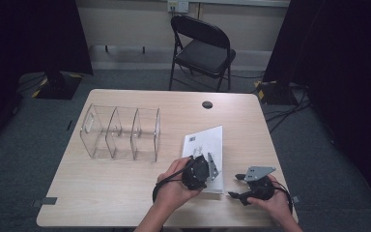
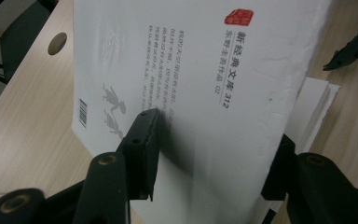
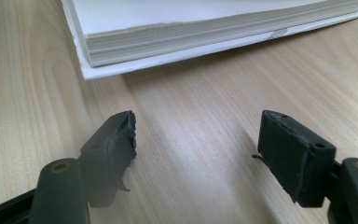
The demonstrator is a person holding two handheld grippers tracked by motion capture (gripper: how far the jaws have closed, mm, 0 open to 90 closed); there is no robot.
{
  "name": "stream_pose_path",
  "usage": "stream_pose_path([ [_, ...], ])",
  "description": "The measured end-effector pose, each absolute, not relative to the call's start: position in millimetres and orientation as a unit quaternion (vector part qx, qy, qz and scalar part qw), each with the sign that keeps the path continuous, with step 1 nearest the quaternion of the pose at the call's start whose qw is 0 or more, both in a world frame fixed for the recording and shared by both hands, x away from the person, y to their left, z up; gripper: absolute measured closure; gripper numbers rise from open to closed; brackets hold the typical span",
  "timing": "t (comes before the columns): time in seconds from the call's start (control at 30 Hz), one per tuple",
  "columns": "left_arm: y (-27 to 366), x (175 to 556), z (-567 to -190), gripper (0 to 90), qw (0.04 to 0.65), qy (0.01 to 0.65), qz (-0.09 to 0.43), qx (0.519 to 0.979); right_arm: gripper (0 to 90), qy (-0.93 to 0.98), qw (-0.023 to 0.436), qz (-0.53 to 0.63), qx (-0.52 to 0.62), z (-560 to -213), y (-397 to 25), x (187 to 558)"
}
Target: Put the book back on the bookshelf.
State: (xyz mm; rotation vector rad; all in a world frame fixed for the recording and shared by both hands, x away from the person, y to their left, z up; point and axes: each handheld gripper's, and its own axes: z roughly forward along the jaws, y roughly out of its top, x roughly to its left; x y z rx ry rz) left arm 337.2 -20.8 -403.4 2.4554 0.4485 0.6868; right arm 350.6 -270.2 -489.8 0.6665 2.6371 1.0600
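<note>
Left tongs [image 1: 211,166] clamped — right tongs [image 1: 237,186] agape.

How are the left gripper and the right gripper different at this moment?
The left gripper sits over the white book with its jaws on either side of the cover; the right gripper holds nothing, jaws apart over the bare table. The left is on the book, the right is beside it. Both are black and hand-held.

Overhead view faces forward; claw views share book [image 1: 205,154].
</note>
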Motion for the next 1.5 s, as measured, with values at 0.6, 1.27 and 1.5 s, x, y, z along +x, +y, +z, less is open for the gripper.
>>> stream_pose_path([
  [0.6, -23.5, 339.2, -380.0, 53.0, 0.260, 0.177, 0.235, 0.920, 25.7, 0.900, 0.131, 0.359, 0.212, -491.0, -262.2, 353.6],
  [1.27, -29.5, 337.6, -369.2, 53.4, 0.256, 0.188, 0.218, 0.923, 26.4, 0.892, 0.192, 0.368, 0.180, -481.3, -239.2, 352.1],
  [1.5, -33.4, 338.3, -367.6, 53.4, 0.249, 0.183, 0.218, 0.926, 26.2, 0.890, 0.207, 0.374, 0.161, -477.5, -240.1, 353.2],
])
